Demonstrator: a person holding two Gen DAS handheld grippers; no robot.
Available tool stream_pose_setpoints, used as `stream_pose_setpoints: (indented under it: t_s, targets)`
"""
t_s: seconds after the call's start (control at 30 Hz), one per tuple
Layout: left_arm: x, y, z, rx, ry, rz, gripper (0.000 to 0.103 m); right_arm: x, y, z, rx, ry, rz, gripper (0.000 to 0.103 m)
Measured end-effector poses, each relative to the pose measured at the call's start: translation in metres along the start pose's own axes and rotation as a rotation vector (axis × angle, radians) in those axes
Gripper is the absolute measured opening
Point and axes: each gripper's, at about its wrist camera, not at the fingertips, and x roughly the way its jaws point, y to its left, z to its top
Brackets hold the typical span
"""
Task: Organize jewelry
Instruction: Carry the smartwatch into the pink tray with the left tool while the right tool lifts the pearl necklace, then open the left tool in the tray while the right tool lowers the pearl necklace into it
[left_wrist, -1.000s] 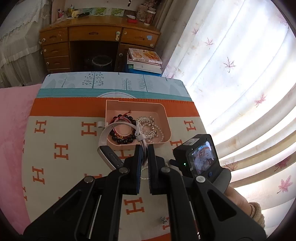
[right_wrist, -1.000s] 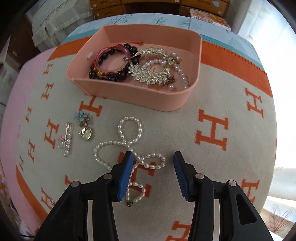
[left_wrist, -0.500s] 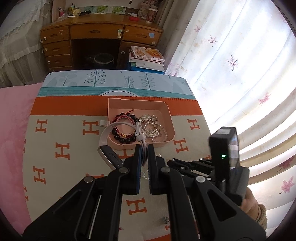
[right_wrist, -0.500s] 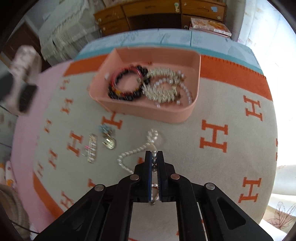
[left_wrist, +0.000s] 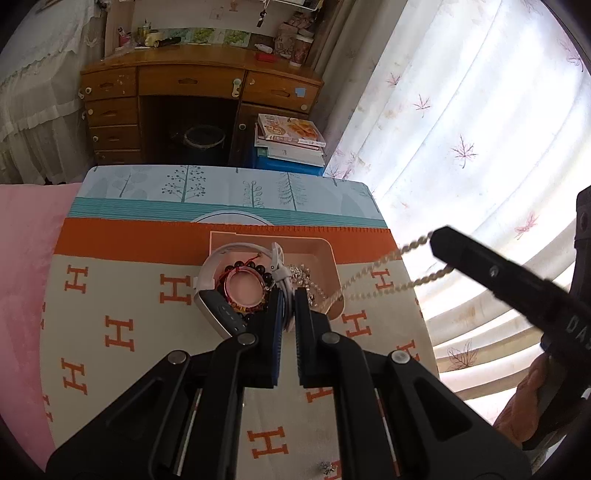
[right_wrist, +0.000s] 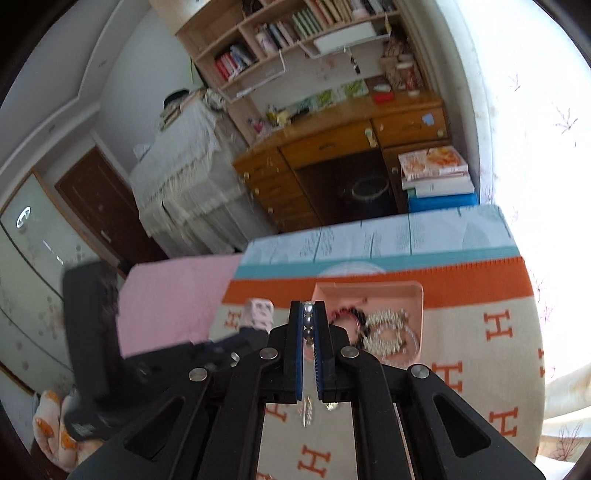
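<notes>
Beige woven blanket (left_wrist: 122, 373) with orange "H" letters covers the worktop. Pink plastic tray (left_wrist: 330, 254) holds beaded bracelets. My left tongs (left_wrist: 289, 295) clamp a white-strapped watch (left_wrist: 216, 273) over it; right tongs (right_wrist: 308, 308) pinch the pearl necklace (left_wrist: 373, 266), raised.

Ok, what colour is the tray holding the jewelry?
Salmon pink tray, plain with no pattern; the left wrist view shows it best.

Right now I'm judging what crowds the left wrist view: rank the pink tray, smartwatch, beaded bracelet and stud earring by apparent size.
1. Pink tray
2. Smartwatch
3. Beaded bracelet; partly hidden by the jaws, so close to the watch
4. Stud earring
</notes>
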Motion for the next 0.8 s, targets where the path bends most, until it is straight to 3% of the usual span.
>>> stream_pose_setpoints:
  t_s: [0.2,0.53,0.63,0.8]
  targets:
    - [0.037,0.000,0.008,0.050,-0.008,-0.005,0.004,0.006,0.000,0.033,0.031,-0.069,-0.007,0.004]
    - [0.120,0.009,0.003,0.107,0.088,0.083,0.005,0.067,-0.012,0.058,0.077,-0.022,-0.063,0.004]
    - [0.126,0.017,0.001,0.096,0.118,0.096,0.005,0.083,-0.011,0.056,0.072,-0.006,-0.054,0.004]
    - [0.107,0.034,0.004,0.053,0.091,0.088,0.005,0.104,-0.001,0.050,0.052,0.017,-0.024,0.004]
